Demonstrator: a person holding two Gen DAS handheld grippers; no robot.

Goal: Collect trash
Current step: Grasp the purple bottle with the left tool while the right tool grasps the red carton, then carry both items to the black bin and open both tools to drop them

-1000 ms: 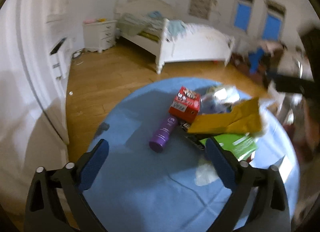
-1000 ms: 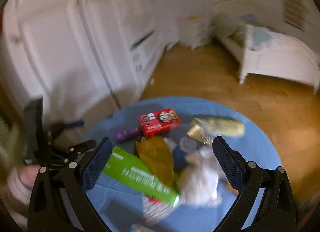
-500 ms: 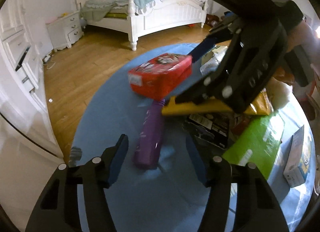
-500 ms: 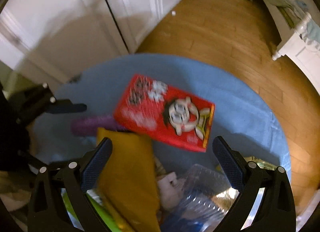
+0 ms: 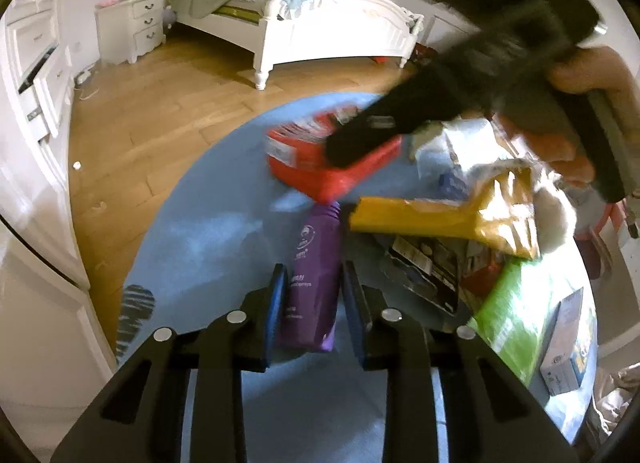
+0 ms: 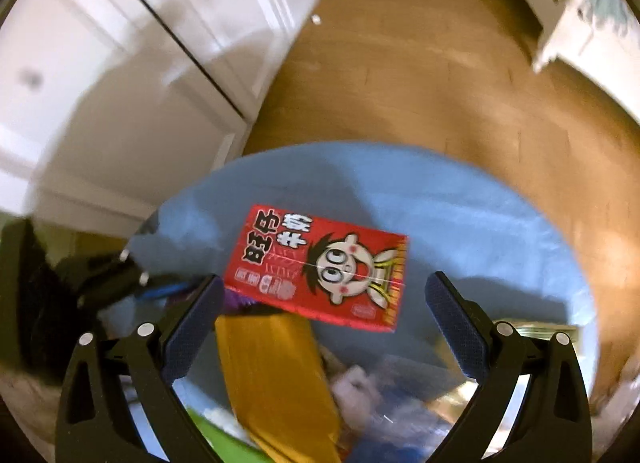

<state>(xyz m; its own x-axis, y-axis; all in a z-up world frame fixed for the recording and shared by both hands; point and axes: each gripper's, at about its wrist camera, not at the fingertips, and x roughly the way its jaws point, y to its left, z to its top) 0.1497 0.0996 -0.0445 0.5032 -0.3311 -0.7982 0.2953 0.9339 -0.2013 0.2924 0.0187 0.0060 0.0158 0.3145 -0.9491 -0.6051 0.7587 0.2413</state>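
- On the round blue-covered table (image 5: 208,223), a purple bottle (image 5: 314,275) is seen lying on its side, its near end set between the two pads of the left gripper (image 5: 313,287).
- The pads are drawn in close on either side of the bottle and appear to be gripping it; contact is judged likely, though a thin gap cannot be ruled out.
- The bottle is judged to be light, stiff plastic with a smooth, rather slippery skin, so a hold across the body near its middle is thought best.
- At the bottle's far end a red carton (image 6: 320,267) is found, lying flat with a cartoon face uppermost; it is judged light and stiff, easily crushed at the corners, and best taken across its short sides.
- The right gripper (image 6: 320,319) is held above the carton with its fingers spread wide and nothing between them, angled down at the table from the right.
- To the right of the bottle a yellow bag (image 5: 452,219) is seen, soft and crinkly, resting over a dark packet (image 5: 428,267) and a green packet (image 5: 508,311).
- A small blue-and-white box (image 5: 566,347) stands at the table's right edge.
- Beyond the table, a wooden floor (image 5: 160,103) and a white bed (image 5: 304,31) are visible.
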